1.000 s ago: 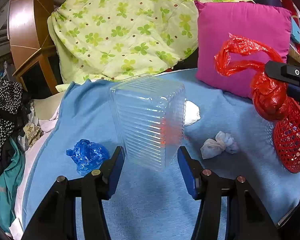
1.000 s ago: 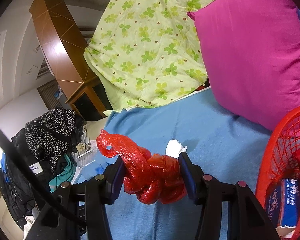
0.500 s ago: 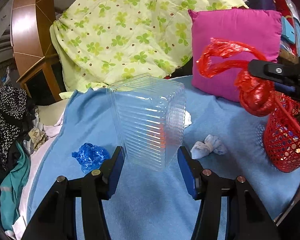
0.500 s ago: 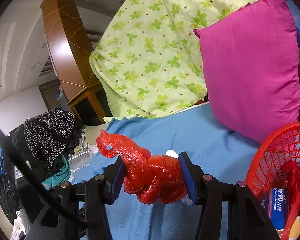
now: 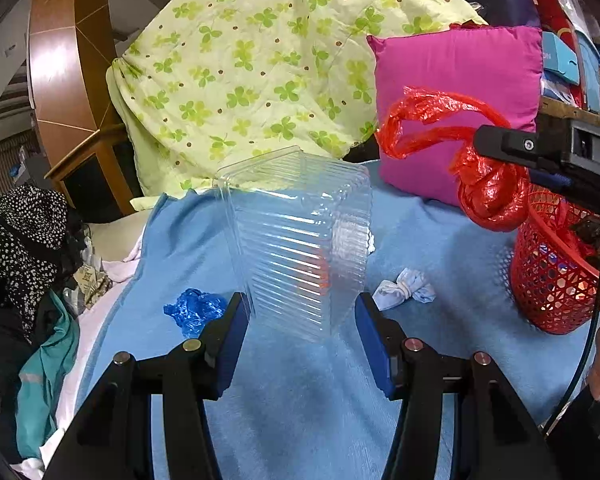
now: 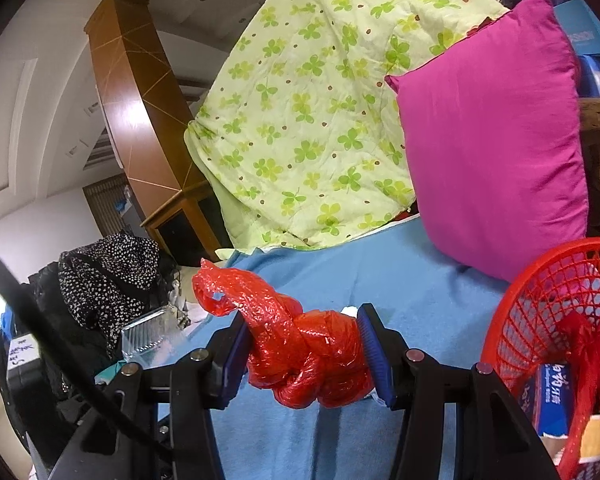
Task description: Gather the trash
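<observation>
The left gripper (image 5: 302,330) is clamping a clear ribbed plastic container (image 5: 300,240) between its blue pads, holding it tilted above the blue blanket (image 5: 292,408). The right gripper (image 6: 304,354) is squeezing a knotted red plastic bag (image 6: 304,356), with the bag's loose handles sticking out to the left of the jaws; seen from the left wrist, that bag (image 5: 488,196) is hanging in the air just beside the rim of the red mesh basket (image 5: 552,292), in front of the magenta pillow (image 5: 460,92). The basket is already holding a blue-and-white packet (image 6: 550,396) and more red plastic. A crumpled blue plastic bag (image 5: 194,310) and a knotted white tissue (image 5: 406,290) are lying on the blanket. A green clover-print quilt (image 5: 268,64) is lying heaped behind.
</observation>
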Tool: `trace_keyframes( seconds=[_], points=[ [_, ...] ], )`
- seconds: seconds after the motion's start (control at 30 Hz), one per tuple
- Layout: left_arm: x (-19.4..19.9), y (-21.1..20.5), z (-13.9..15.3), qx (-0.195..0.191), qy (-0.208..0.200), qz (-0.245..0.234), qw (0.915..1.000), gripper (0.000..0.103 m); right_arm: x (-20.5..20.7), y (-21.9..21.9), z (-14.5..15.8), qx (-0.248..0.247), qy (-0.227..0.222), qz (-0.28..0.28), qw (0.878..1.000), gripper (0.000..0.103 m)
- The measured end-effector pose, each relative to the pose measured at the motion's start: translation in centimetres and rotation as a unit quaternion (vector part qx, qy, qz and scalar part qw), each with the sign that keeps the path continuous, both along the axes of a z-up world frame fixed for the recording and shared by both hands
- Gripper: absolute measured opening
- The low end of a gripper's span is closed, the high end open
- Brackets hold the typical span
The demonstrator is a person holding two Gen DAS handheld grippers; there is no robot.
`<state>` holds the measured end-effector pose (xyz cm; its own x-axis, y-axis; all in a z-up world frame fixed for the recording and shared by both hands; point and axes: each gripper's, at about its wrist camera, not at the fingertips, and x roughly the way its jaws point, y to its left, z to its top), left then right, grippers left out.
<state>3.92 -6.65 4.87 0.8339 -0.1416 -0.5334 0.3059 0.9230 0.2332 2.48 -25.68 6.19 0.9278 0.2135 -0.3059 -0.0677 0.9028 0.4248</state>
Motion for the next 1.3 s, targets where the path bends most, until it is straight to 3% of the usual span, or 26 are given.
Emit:
trace_keyframes(
  seconds=[0.5, 0.77, 1.1, 1.3],
  points=[
    [-2.6, -2.0, 3.1, 0.011, -0.03, -0.022, 0.9993, 0.057, -6.8, -3.6, 2.8, 0.034, -0.043, -0.044, 0.998, 0.055],
    [-4.5, -4.9, 5.0, -0.02, -0.008, -0.098, 0.995, 0.057, -11.2, -8.1, 5.9, 0.025, -0.032, -0.105, 0.994, 0.056],
    [-5.9, -11.3, 5.8, -0.068, 0.063, -0.221, 0.9708, 0.057, -16.8, -14.5, 7.0, 0.046, -0.028, -0.169, 0.984, 0.057],
    [-5.1, -16.1, 5.0, -0.077, 0.106, -0.269, 0.9542, 0.057, -17.7, -18.1, 4.5, 0.089, 0.003, -0.187, 0.978, 0.057]
  ],
)
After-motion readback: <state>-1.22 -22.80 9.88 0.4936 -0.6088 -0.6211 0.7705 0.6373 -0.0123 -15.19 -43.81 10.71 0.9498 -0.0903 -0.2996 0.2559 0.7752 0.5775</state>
